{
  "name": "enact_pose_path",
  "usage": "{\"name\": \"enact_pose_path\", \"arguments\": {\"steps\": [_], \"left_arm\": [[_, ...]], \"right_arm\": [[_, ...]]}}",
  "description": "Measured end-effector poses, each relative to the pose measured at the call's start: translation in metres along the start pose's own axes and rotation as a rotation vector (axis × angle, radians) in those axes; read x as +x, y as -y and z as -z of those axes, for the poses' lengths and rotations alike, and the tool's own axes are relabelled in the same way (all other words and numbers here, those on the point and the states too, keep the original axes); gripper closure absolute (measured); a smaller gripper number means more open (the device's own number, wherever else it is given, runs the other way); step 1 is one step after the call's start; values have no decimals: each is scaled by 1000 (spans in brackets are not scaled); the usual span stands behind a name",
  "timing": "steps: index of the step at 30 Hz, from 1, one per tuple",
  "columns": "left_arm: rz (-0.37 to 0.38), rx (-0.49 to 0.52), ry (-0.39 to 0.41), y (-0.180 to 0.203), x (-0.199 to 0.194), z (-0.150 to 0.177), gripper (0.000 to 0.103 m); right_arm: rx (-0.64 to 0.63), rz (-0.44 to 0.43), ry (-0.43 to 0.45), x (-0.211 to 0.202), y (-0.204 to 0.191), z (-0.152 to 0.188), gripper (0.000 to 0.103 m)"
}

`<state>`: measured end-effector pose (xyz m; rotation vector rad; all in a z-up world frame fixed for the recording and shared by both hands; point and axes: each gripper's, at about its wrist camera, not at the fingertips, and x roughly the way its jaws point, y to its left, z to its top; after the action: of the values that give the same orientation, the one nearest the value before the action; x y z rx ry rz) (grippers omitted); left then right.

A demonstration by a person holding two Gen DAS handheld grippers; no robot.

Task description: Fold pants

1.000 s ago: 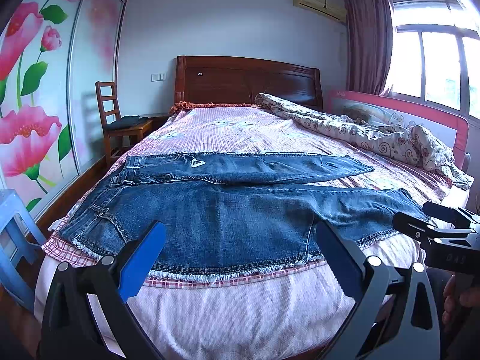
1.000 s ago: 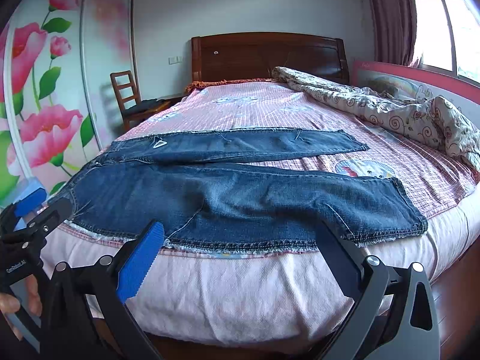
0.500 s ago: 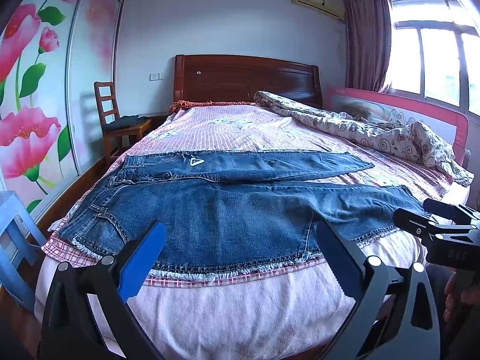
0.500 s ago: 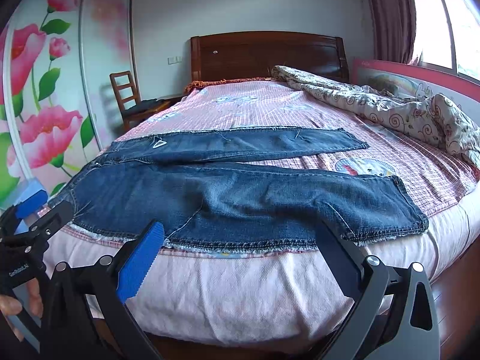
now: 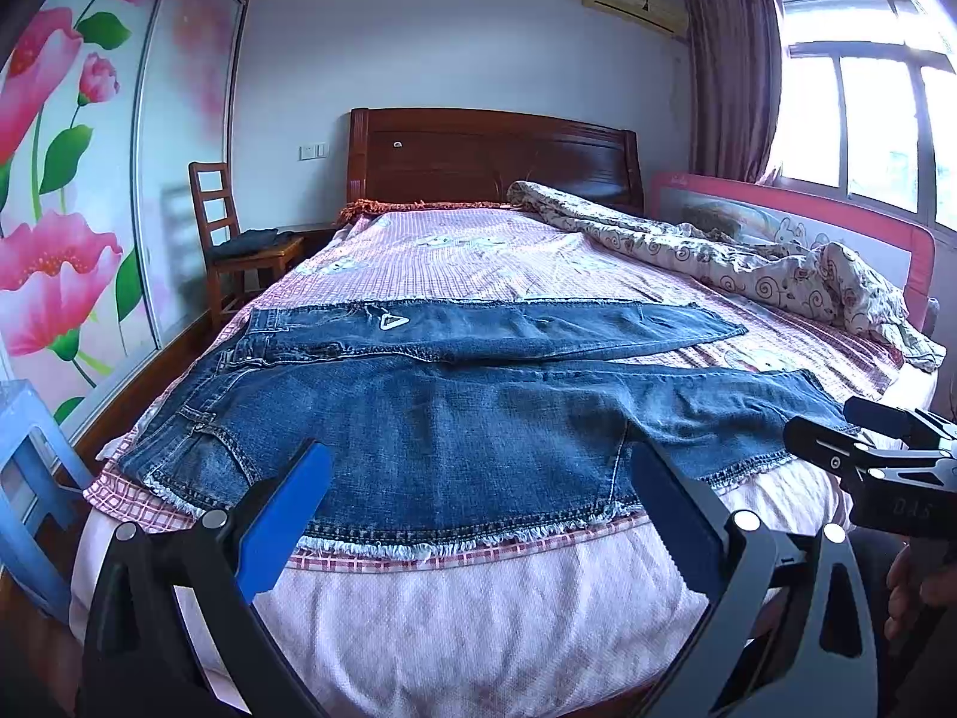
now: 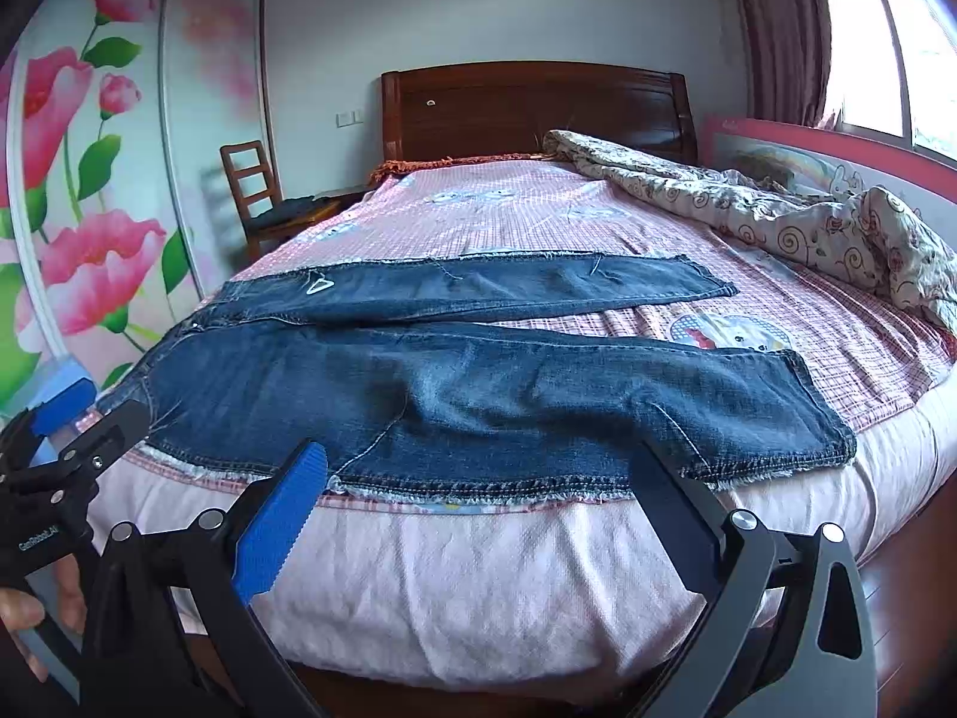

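Jeans lie spread across the foot of a bed, waist to the left, one leg behind the other. A rumpled quilt lies along the bed's right side; a chair stands left of the headboard.

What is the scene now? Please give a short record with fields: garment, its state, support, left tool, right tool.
garment: jeans
state: spread flat, legs apart, not folded
support: bed, near its foot edge
left tool: open, holding nothing, short of the jeans
right tool: open, holding nothing, short of the jeans
other: crumpled quilt along the bed's window side
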<state>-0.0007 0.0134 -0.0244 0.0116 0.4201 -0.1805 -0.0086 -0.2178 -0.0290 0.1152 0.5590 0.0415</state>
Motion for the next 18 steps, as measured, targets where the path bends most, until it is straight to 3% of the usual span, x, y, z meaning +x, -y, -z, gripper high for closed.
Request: {"name": "enact_pose_path", "arguments": {"steps": [5,10,15,18], "left_arm": [[-5,0,-10,0,3,0,3],[-21,-30,-69,-9,11,-7,2],[-1,-60,-135,-50,31,-33,2],[86,-129,-206,-91,55,-55,2]], "right_arm": [[8,-5,-10,1,1,1,3],[30,-31,-33,4,7,5,3],[80,-72,-88,19,16,9,3],[89,-89,-118,31,16,9,3]]}}
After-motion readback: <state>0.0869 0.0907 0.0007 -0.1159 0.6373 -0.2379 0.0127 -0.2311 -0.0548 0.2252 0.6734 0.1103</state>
